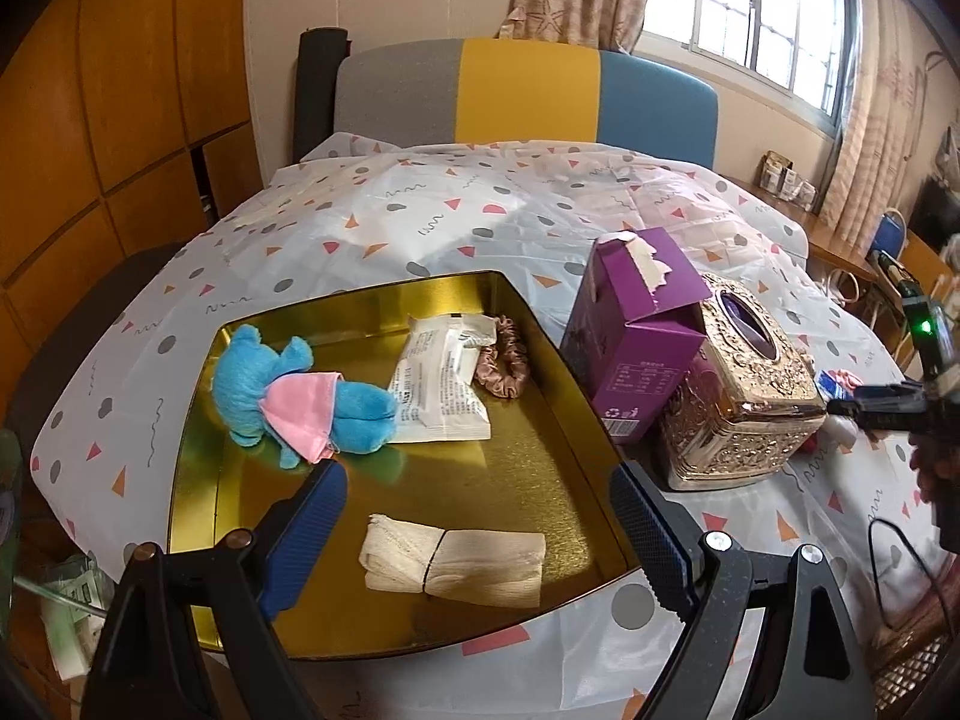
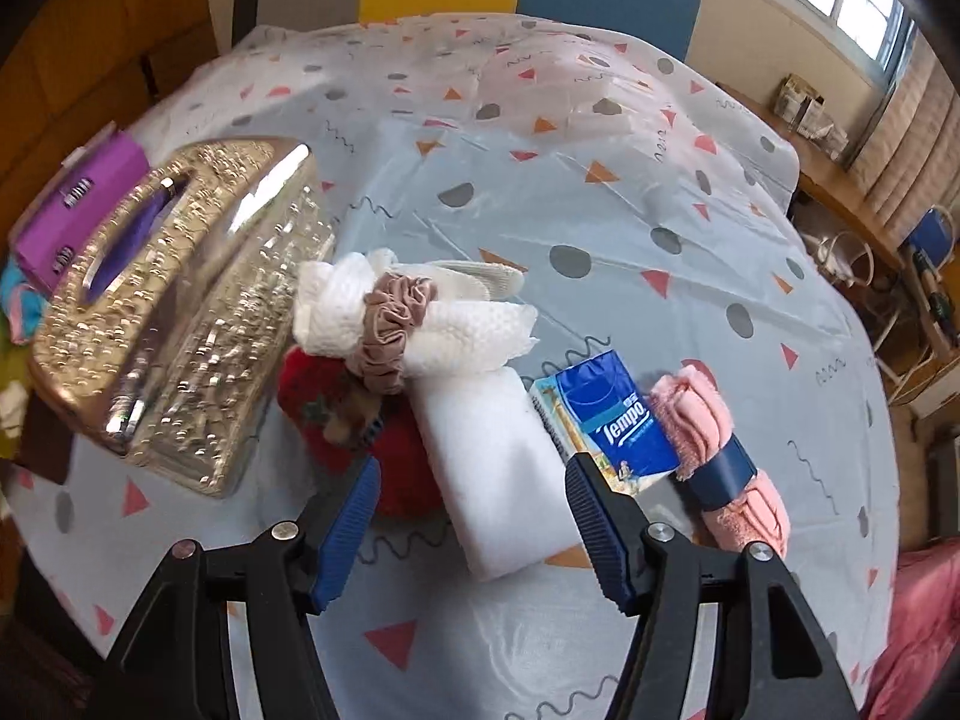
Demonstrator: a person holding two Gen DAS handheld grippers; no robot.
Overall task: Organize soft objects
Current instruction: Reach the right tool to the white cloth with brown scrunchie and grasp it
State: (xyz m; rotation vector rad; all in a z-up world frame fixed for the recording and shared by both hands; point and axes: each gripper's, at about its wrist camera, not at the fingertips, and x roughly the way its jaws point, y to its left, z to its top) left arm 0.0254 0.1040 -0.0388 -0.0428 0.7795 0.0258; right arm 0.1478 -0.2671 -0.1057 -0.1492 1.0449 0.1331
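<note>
Between the spread, empty fingers of the right gripper (image 2: 474,516): soft white rectangular foam block (image 2: 501,474), unheld. Over the gold tin tray (image 1: 540,420): left gripper (image 1: 474,516), wide, empty.

A home bedroom: a bed (image 1: 540,210) with padded headboard (image 1: 528,90), curtained window (image 1: 750,6), wooden wardrobe (image 1: 108,120).

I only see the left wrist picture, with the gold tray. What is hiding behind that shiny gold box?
Observer: A white netted cloth, bundled by a brownish scrunchie, lies close beside the gold box.
Operator: Anything else soft there?
Observer: A pink rolled towel with a dark blue band, next to a blue Tempo tissue pack.
Operator: Is the other tool holding something?
Observer: No. The right gripper has its fingers apart over a white block, gripping nothing.
</note>
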